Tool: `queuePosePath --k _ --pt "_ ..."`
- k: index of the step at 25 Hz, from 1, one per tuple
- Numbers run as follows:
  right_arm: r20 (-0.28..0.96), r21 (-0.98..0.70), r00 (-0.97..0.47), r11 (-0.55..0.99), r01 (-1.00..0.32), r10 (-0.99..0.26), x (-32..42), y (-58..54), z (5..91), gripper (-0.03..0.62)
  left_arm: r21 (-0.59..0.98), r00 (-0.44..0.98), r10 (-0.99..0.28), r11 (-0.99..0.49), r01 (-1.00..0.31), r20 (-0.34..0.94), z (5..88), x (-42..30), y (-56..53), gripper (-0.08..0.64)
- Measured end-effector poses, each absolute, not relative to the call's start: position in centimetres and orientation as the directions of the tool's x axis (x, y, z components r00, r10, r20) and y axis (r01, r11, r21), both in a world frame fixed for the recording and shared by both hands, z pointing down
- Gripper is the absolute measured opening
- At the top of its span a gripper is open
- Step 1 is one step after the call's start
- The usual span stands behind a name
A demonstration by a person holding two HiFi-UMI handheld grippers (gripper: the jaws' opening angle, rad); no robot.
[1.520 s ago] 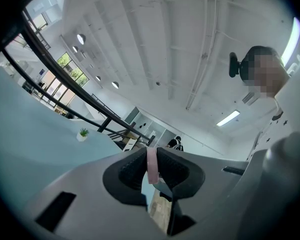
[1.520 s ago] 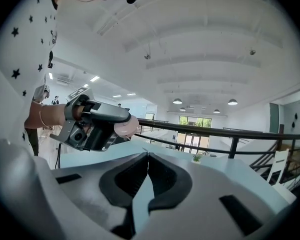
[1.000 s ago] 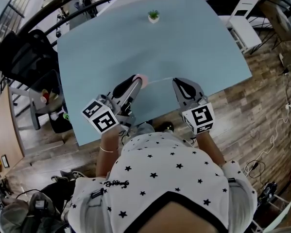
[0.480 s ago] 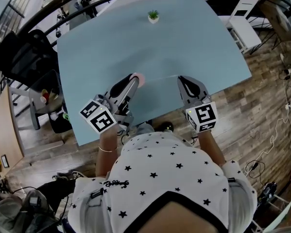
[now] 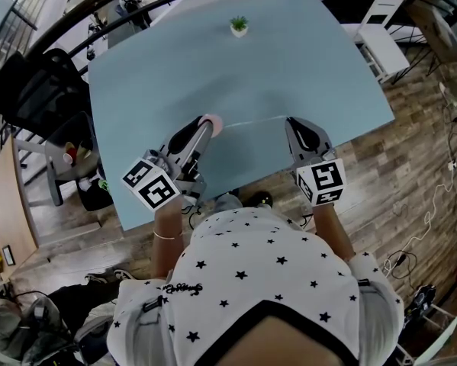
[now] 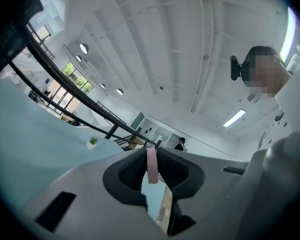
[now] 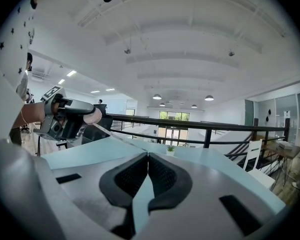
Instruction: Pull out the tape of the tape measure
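- Mostly, your left gripper (image 5: 206, 125) covers the pink tape measure (image 5: 213, 120) in the head view; only a rounded bit of its case pokes past the tips.
- Your left gripper view shows the tape measure (image 6: 152, 165) only as a narrow pink edge. It stands upright between the two pads, and the jaws are clamped on it, partway apart.
- The tape (image 5: 255, 120) is a thin, pale line over the blue table (image 5: 175, 59) and is hard to follow. It runs from the case to your right gripper (image 5: 291, 121).
- Your right gripper view shows those jaws pressed together, with the tape (image 7: 114, 135) leading into their tips. The tape's end is too thin to make out between the pads.
- That view also catches the left gripper (image 7: 64, 118) and the case off to the left.
- Your torso (image 5: 259, 280) hides the table's near edge.
- The potted plant (image 5: 238, 26) at the far edge is too small for any detail.
- Compared with a second ago, your right gripper sits farther to the right and the stretch of tape is longer. The left gripper is in about the same place.
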State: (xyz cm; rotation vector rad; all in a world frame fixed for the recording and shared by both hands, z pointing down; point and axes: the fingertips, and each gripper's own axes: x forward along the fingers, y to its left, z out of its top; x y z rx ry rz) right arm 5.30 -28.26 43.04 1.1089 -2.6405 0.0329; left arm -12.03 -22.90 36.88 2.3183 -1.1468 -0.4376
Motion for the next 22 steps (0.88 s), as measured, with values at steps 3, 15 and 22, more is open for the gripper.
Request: queuePosePath --k 3,15,22 --pt "0.26 0.087 -0.662 0.7 -0.709 -0.703 5.6 -28.4 43.0 0.003 0.572 0.587 -0.807 -0.51 -0.643 -0.059 36.9 -12.2 -22.8 0.086" --pt "0.256 0.086 -0.619 0.655 -0.751 -0.743 7.4 -29.4 42.7 0.003 0.551 0.573 -0.818 -0.505 -0.664 -0.059 36.5 -13.0 -22.7 0.086" --pt "0.252 0.099 -0.58 0.617 -0.781 -0.775 9.0 -30.2 42.4 0.003 0.544 0.552 -0.832 -0.492 -0.68 -0.063 36.3 -14.2 -22.6 0.086"
